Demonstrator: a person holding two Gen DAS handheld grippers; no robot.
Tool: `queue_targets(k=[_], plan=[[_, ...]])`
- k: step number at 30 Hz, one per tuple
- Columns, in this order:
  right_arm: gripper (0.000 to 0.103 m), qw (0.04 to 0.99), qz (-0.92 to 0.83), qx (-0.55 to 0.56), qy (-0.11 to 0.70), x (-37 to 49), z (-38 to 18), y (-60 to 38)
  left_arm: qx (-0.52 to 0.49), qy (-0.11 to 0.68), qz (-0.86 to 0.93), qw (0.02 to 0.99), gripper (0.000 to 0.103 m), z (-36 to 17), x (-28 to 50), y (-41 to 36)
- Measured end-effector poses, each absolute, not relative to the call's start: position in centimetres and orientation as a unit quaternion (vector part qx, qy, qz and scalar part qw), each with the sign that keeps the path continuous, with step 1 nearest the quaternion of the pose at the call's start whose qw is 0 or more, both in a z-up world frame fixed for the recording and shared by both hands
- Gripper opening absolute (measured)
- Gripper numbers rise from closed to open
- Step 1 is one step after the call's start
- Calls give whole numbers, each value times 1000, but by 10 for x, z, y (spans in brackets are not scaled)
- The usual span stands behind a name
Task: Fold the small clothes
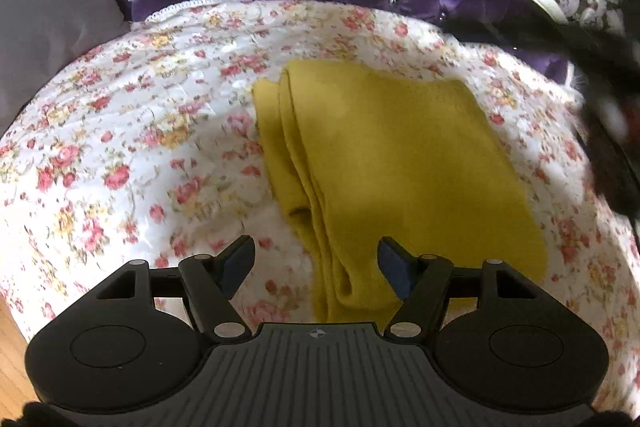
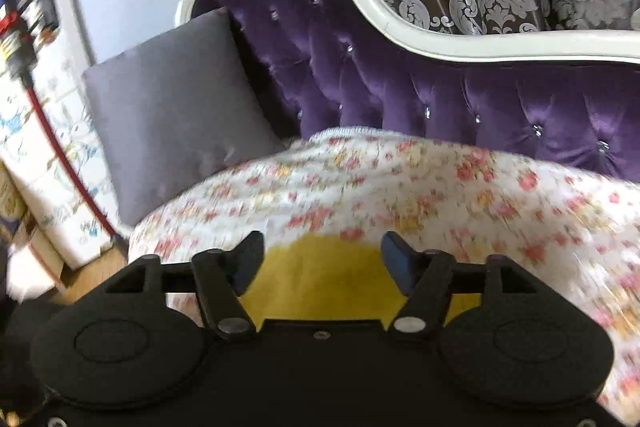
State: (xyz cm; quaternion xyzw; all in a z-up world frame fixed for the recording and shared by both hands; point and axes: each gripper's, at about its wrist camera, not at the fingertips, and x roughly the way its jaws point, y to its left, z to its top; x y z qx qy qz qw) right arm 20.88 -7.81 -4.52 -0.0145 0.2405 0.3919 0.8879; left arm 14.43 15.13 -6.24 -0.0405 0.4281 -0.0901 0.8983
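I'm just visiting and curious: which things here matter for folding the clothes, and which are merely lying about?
Part of the job:
- yellow garment, already folded
- floral cover beneath it
- left tool, open
- right tool, open

Just lying about:
- grey cushion
- purple sofa back

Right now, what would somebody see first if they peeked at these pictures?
Probably the folded mustard-yellow cloth, lying in the middle of the flowery bedspread. Behind it rises the shiny purple buttoned sofa back with its curvy white frame, and a grey cushion leans at its left end.
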Motion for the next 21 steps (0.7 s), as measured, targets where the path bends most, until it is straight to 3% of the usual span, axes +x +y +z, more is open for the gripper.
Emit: queue_targets(k=[5, 7, 8, 10, 11, 12, 21], plan=[[91, 886, 391, -70, 240, 137, -69, -94, -48, 423, -83, 901, 67, -57, 155, 151], [91, 890, 380, -103, 230, 113, -76, -93, -60, 425, -86, 899, 67, -59, 153, 152], [90, 890, 377, -123, 227, 102, -80, -92, -65, 426, -87, 898, 67, -59, 151, 153], [68, 883, 375, -166, 228, 85, -88, -86, -74, 428, -89, 896, 67, -62, 145, 154], [51, 883, 370, -179, 226, 83, -91, -83, -75, 428, -92, 896, 67, -63, 142, 154], [47, 881, 367, -189, 229, 81, -94, -80, -74, 429, -94, 896, 67, -65, 138, 154], [47, 866, 341, -293, 219, 72, -117, -56, -61, 421, -112, 898, 67, -73, 129, 141]])
